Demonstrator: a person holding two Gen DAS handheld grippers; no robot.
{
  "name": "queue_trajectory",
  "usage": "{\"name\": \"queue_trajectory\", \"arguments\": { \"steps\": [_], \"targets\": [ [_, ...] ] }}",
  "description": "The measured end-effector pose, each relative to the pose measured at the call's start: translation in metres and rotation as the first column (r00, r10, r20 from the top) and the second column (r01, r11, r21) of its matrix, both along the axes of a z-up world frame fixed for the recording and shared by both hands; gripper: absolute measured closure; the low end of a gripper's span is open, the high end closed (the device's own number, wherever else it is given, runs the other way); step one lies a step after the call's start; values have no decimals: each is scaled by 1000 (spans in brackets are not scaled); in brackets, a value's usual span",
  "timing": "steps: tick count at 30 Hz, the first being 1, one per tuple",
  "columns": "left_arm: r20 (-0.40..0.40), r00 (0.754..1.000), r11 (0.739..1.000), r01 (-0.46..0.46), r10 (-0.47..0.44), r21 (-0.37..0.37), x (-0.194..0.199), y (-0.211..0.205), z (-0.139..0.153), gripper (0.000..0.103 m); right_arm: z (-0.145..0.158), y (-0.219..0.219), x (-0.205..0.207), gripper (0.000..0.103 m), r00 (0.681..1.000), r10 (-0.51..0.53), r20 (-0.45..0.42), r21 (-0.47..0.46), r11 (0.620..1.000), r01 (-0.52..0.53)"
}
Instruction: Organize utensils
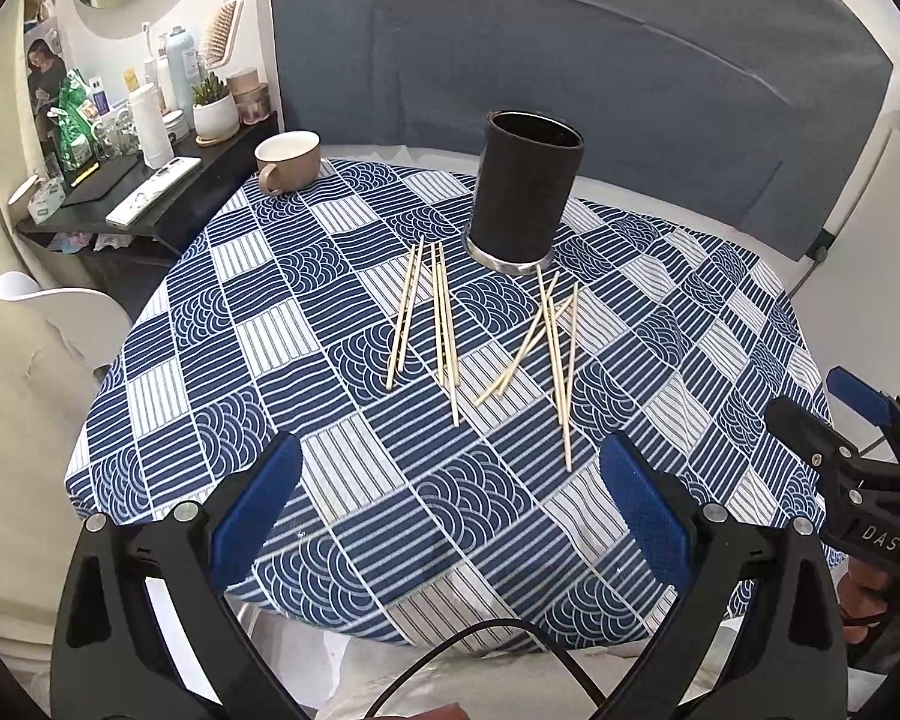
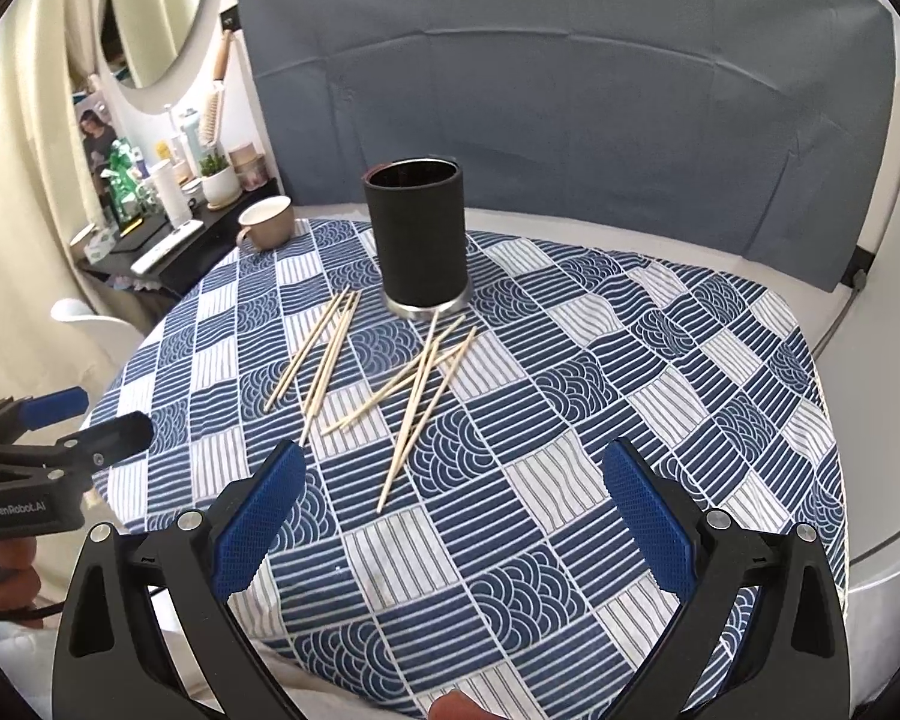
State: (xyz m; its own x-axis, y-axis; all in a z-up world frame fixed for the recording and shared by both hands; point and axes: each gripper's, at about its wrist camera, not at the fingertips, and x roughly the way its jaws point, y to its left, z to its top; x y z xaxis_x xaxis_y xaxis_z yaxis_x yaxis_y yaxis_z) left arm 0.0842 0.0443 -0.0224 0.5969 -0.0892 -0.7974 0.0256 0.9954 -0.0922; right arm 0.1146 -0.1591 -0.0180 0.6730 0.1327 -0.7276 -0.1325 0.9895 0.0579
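Item: chopsticks, pale wood, loose, in two lots on the patterned tablecloth [image 1: 354,540], both lying just in front of the black cylindrical holder [image 1: 525,192], which serves as landmark. Left lot [image 1: 426,318]: roughly parallel sticks, tips pointing toward the holder's base, slightly fanned. Right lot [image 1: 549,348]: crossed and overlapping, one far tip touching or nearly touching the holder's metal foot. Holder: upright, open-topped, apparently empty, though its depth is not visible. Beige mug [image 1: 288,161]: well to the left of and behind the holder, at the cloth's far edge. Left gripper [image 1: 450,474]: jaws spread wide, nothing between them, held short of the sticks on the near side. Right gripper [image 2: 453,480]: likewise spread and empty, near the closest stick end of the crossed lot. Status: no stick yet collected. Risks, as judged: thin round sticks may roll or slip from the pads; closing on the crossed lot may lift one stick and flick its neighbours; the soft, rumpled cloth may bunch under a low fingertip; a tilted stick striking the rim could tip the tall holder.
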Motion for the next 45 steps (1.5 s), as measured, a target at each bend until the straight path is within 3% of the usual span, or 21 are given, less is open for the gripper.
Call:
{"name": "queue_trajectory", "arguments": {
  "steps": [8, 18, 22, 28, 36, 39, 45],
  "targets": [
    [-76, 997, 999, 23, -25, -23, 46, 20, -14, 6, -17, 1, 37, 8, 990, -87, -107, 16, 996, 89],
    [-221, 972, 997, 72, -79, -39, 117, 49, -57, 6, -58, -1, 100, 8, 935, -230, -270, -36, 973, 229],
    [-275, 956, 993, 81, -102, -86, 144, 60, -78, 6, -67, 7, 122, 8, 924, -270, -272, -79, 963, 258],
    [-335, 936, 992, 86, -113, -93, 185, 73, -111, 6, -86, 22, 156, 8, 924, -307, -230, -169, 947, 272],
    [-359, 929, 996, 78, -88, -43, 228, 77, -148, 6, -136, 20, 188, 8, 900, -327, -290, -227, 937, 267],
    [-376, 922, 996, 77, -90, -50, 239, 77, -159, 6, -150, 12, 193, 8, 882, -328, -339, -186, 942, 279],
    [-357, 927, 988, 146, -116, 59, 247, 64, -163, 5, -163, 2, 201, 8, 859, -341, -381, -136, 940, 313]
  ]
}}
